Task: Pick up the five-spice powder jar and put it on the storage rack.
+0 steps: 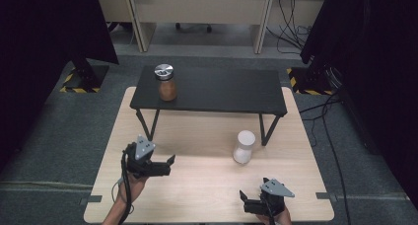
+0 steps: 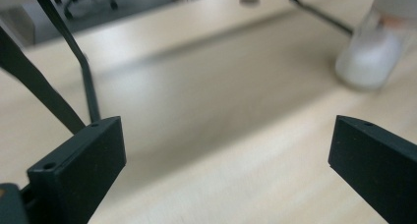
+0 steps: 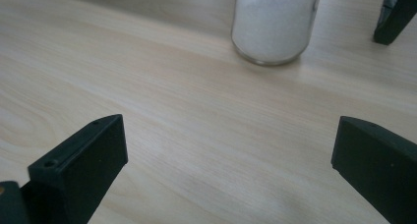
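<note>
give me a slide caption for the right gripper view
Open right gripper faces a jar of white powder standing on the light wooden table.

Left gripper (image 2: pixel 226 170): two black jaws wide apart, nothing between them, held over the pale wooden tabletop (image 2: pixel 211 116). Blurred clear glass jar of white powder (image 2: pixel 370 62) stands on the tabletop at upper right. Thin black metal legs (image 2: pixel 83 81) of a stand at upper left.

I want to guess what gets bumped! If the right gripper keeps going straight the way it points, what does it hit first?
Probably the jar of white powder. It stands ahead of the open right gripper, slightly off centre, with bare tabletop between them.
</note>
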